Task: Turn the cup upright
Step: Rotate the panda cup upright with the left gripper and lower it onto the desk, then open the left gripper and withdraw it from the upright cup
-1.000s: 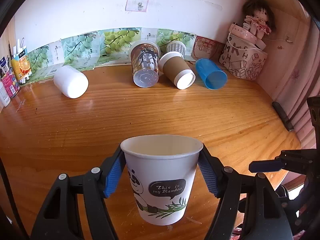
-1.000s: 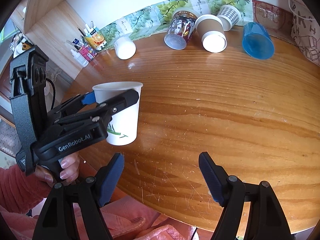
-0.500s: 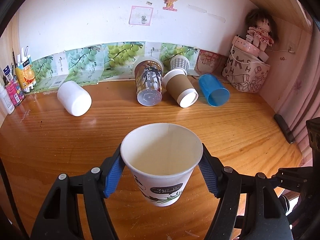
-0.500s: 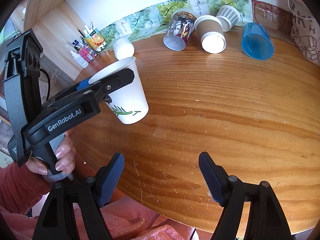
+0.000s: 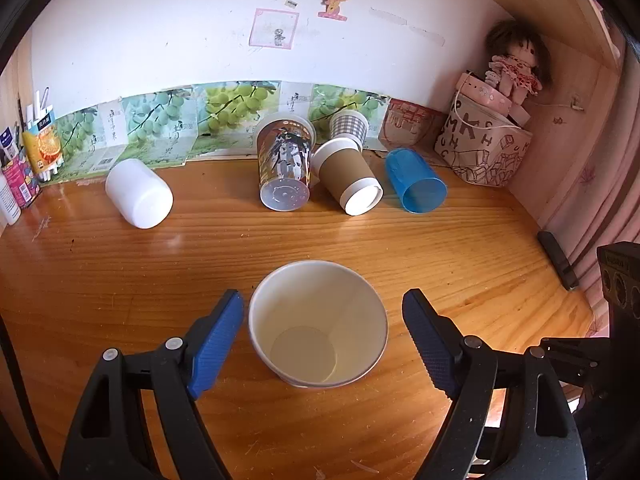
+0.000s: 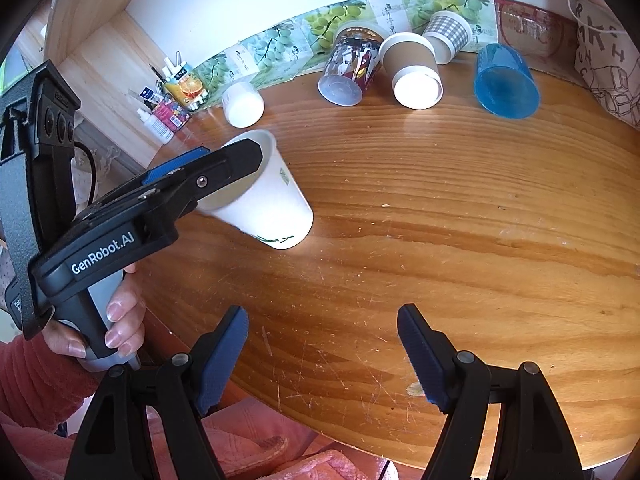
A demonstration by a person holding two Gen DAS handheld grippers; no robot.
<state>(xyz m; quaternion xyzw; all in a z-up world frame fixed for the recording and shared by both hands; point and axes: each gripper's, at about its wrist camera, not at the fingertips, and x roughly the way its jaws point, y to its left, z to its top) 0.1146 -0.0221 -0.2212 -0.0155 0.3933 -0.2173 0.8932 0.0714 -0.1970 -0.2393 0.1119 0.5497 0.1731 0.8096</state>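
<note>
Paper cup (image 5: pixel 318 322) upright between open left jaws; right jaws open; toppled cups (image 5: pixel 352 184) behind

Left gripper (image 5: pixel 322 334) jaws parted; right gripper (image 6: pixel 322 354) jaws wide apart.

Standing mouth-up on the counter (image 5: pixel 120 280), between the spread fingers of the left hand-held gripper (image 5: pixel 322 334): paper cup (image 5: pixel 318 322). Behind it, lying in a row near the wall: tub (image 5: pixel 138 194) at left, then printed cup (image 5: pixel 285 172), sleeved cup (image 5: pixel 348 184), tumbler (image 5: pixel 414 186). Behind the sleeved cup: checked cup (image 5: pixel 349 128). Far right corner: bag (image 5: pixel 482 148), doll (image 5: pixel 516 64) on top.
</note>
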